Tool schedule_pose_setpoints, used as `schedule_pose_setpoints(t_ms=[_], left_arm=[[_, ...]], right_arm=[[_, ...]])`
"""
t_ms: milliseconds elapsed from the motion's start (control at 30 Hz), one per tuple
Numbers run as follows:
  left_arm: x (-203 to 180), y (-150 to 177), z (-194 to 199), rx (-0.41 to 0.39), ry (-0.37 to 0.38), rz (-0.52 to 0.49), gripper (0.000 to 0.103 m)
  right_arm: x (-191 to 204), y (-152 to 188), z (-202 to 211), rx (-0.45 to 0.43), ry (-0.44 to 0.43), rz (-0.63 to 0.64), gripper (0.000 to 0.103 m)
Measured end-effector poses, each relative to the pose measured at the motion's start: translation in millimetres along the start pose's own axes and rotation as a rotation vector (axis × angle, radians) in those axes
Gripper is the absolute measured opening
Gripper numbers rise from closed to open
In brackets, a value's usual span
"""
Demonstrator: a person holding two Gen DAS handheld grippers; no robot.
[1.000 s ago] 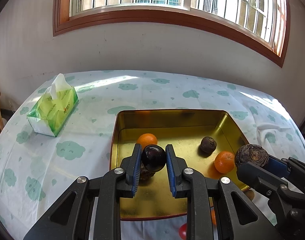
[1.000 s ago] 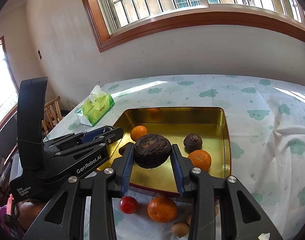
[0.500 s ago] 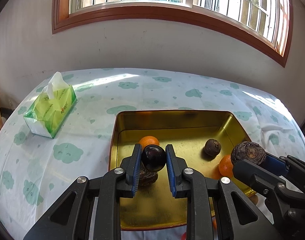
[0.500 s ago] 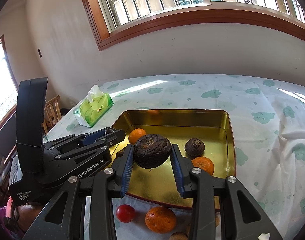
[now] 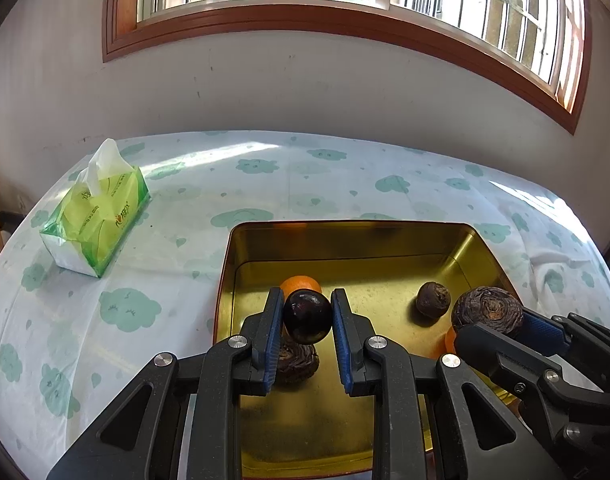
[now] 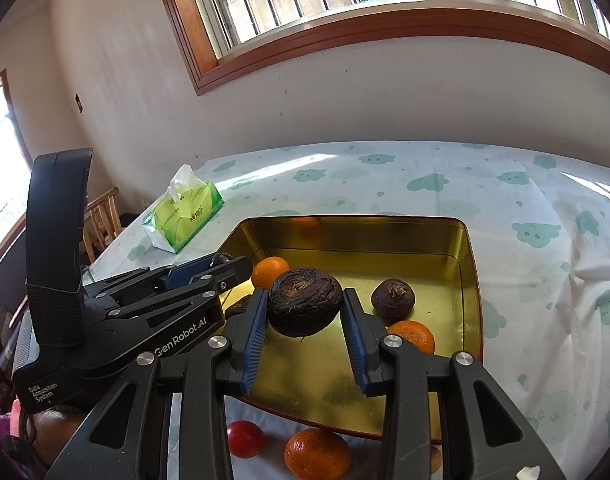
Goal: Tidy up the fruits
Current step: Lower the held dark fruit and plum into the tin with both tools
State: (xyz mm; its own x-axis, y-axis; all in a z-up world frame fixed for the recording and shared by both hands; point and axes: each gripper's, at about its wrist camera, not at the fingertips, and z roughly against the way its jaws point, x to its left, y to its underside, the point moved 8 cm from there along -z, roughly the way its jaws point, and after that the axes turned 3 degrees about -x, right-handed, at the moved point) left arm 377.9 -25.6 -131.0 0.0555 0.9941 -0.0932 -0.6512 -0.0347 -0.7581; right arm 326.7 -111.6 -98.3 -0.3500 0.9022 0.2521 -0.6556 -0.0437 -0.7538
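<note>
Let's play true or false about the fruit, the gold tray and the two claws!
1. The left claw grips a smooth dark fruit. True.
2. The right claw is empty. False: it grips a wrinkled brown fruit.
3. The gold tray holds two oranges. True.
4. The tissue pack sits inside the tray. False: it lies on the tablecloth, left of it.
5. A red fruit lies outside the tray. True.

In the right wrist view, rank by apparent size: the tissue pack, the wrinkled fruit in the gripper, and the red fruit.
1. tissue pack
2. wrinkled fruit, close behind it, though it sits much nearer the camera
3. red fruit
</note>
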Motion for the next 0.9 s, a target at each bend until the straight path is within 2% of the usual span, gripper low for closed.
schedule_pose_setpoints(t_ms=[900], left_arm=[[6, 0, -15, 0.016, 0.000, 0.015, 0.024]], right_arm=[[-3, -1, -14, 0.013, -0.001, -0.006, 0.035]])
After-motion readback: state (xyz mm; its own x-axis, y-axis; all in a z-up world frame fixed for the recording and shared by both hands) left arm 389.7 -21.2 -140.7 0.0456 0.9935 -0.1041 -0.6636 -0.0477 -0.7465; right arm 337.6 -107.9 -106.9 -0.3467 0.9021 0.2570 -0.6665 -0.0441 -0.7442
